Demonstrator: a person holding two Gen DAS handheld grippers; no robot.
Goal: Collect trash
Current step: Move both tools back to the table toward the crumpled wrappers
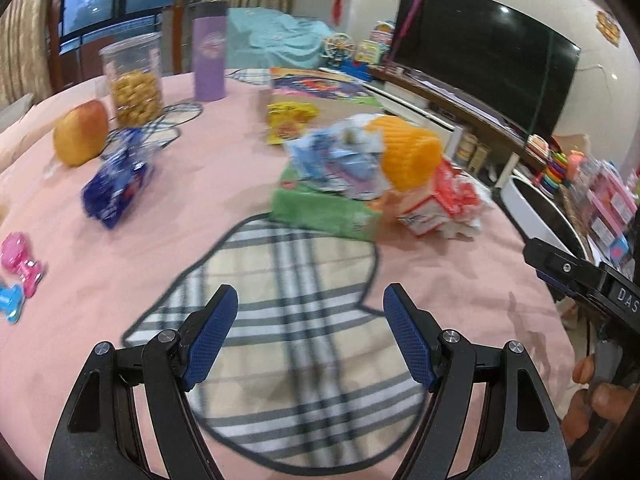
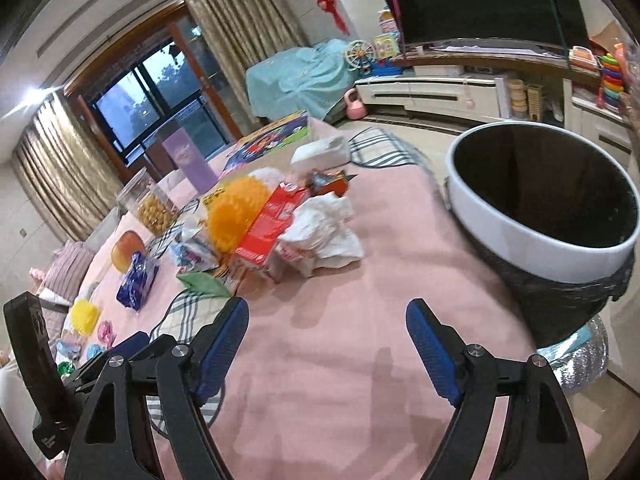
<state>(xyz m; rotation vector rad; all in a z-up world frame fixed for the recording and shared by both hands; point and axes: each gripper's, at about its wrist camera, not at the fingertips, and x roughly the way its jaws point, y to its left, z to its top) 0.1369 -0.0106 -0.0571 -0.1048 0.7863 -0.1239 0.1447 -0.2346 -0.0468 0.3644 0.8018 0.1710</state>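
A trash pile lies on the pink tablecloth: a red carton, crumpled white paper, an orange ribbed cup, blue wrappers and a green box. The carton also shows in the left wrist view. A white-rimmed bin with a black liner stands at the table's right edge. My left gripper is open and empty above a plaid patch. My right gripper is open and empty over bare cloth, short of the pile and left of the bin.
An apple, a blue snack bag, a cookie jar, a purple tumbler, a yellow packet and pink and blue toys lie on the table. A TV and cabinet stand behind.
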